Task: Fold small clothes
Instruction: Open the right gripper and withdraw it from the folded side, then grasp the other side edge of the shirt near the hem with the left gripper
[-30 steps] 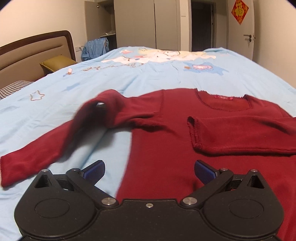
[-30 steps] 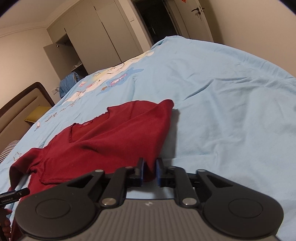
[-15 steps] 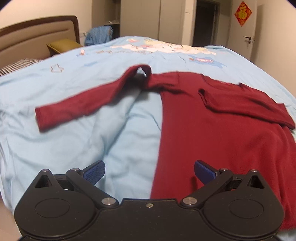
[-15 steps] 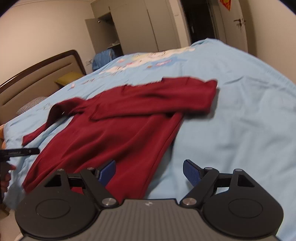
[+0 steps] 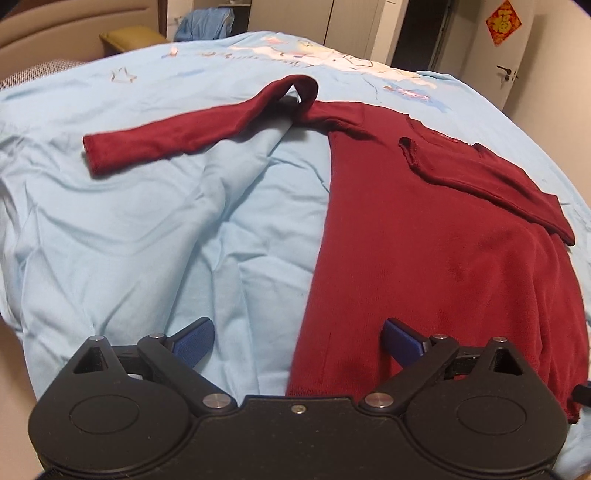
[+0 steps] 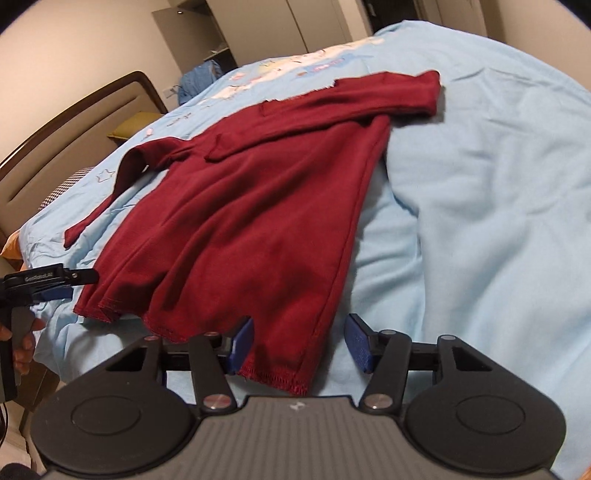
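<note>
A dark red long-sleeved sweater (image 5: 424,236) lies flat on the light blue bedspread (image 5: 129,229). Its right sleeve (image 5: 480,177) is folded across the chest. Its left sleeve (image 5: 192,129) stretches out to the left, bent up at the shoulder. My left gripper (image 5: 297,341) is open over the hem's left corner. In the right wrist view the sweater (image 6: 258,206) lies ahead, and my right gripper (image 6: 301,345) is open with the hem's right corner (image 6: 280,369) between its fingers. The left gripper (image 6: 48,280) shows at that view's left edge.
A brown headboard (image 6: 74,122) and an olive pillow (image 5: 129,38) are at the bed's left. A blue garment (image 5: 203,27) lies by the wardrobes (image 5: 354,22) at the back. A door with a red decoration (image 5: 502,22) is at the right. The bed's near edge (image 5: 22,332) drops off by the grippers.
Both grippers have pulled back from the sleeves to the hem at the near edge of the bed. The right gripper, shut a second ago, is open now. The left sleeve has dropped flat.
</note>
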`<state>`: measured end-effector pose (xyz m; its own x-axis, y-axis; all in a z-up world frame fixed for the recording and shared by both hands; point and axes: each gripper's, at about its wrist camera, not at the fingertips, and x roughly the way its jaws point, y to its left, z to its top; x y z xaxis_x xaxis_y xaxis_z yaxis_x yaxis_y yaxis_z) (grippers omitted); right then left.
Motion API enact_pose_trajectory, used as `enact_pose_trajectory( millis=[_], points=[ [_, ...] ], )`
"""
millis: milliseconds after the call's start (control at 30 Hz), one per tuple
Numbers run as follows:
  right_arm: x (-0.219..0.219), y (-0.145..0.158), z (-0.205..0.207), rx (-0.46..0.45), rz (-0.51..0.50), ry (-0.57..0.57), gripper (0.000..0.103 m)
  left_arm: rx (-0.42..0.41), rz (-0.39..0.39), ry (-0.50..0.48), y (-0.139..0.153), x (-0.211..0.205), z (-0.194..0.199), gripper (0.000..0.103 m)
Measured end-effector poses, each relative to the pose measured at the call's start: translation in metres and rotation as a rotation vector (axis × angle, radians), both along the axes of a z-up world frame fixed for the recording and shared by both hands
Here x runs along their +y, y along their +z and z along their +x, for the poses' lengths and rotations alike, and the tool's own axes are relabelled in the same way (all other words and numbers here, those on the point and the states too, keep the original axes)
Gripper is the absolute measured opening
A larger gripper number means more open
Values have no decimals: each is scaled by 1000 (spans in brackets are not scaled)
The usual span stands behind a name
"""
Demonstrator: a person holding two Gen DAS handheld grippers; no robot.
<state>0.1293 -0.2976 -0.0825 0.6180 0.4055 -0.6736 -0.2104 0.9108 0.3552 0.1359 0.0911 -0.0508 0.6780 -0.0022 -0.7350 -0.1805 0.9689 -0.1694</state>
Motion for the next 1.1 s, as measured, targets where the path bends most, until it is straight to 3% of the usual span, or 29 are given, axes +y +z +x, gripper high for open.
enact_pose_trajectory(
  millis=[67, 200, 367, 667, 967, 1100],
  points=[
    [1, -4, -1, 5, -2, -5, 55, 8, -10, 1, -1, 0, 0, 92],
    [5, -7, -1, 15, -13, -3, 24, 16, -54, -4, -1, -1, -1, 79],
    [0, -2, -6, -12, -7, -25, 9, 7, -112, 2, 4, 2, -3, 73],
    [-23, 15, -15, -88, -43, -97, 6, 5, -153, 32, 4, 15, -9, 71],
    [-33, 7, -13, -60, -40, -116, 6, 19, -210, 14, -5, 16, -6, 36],
    [-35, 10, -15, -69, -30, -124, 6, 14, -187, -5, -1, 8, -3, 7]
  ],
)
